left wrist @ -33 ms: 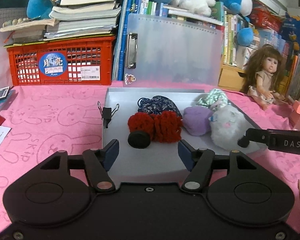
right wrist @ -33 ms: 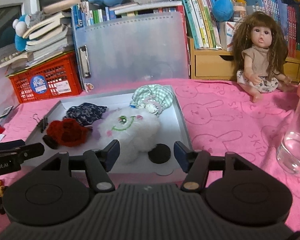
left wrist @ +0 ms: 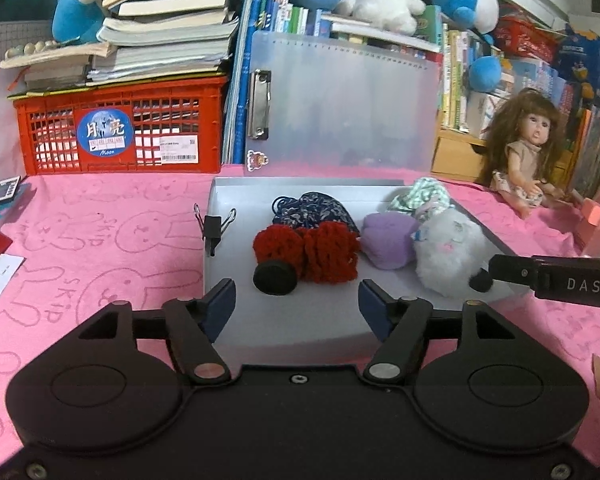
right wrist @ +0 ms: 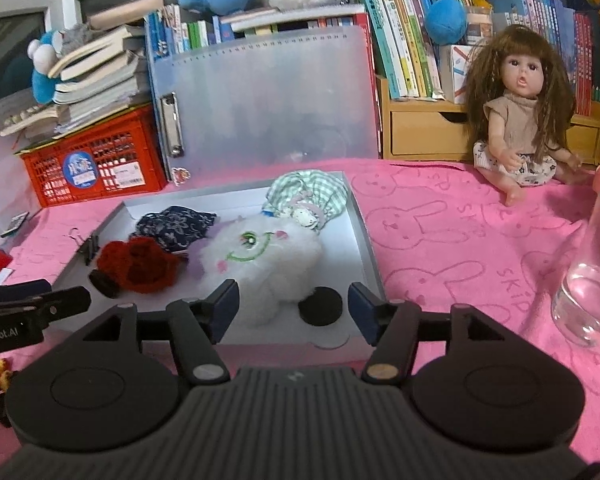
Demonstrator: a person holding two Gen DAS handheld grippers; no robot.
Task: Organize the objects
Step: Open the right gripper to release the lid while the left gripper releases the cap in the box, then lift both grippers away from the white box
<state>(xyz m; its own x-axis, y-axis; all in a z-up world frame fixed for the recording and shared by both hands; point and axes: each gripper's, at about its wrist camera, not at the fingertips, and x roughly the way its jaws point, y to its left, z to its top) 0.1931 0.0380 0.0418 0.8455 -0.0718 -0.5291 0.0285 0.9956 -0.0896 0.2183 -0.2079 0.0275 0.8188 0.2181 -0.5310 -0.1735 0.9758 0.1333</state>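
1. The left gripper (left wrist: 297,300) hovers low over the near edge of the shallow grey tray (left wrist: 236,196), its jaws opening with nothing between them.
2. Just ahead of it lie a fuzzy red knitted pouch (left wrist: 306,250) and a round black disc (left wrist: 274,278), touching each other.
3. The right gripper (right wrist: 293,307) is also opening and empty; a fluffy white plush pouch (right wrist: 260,256) lies just ahead of it, with a second black disc (right wrist: 321,306) beside that.
4. The tray rests on the pink-covered desk (left wrist: 100,248).
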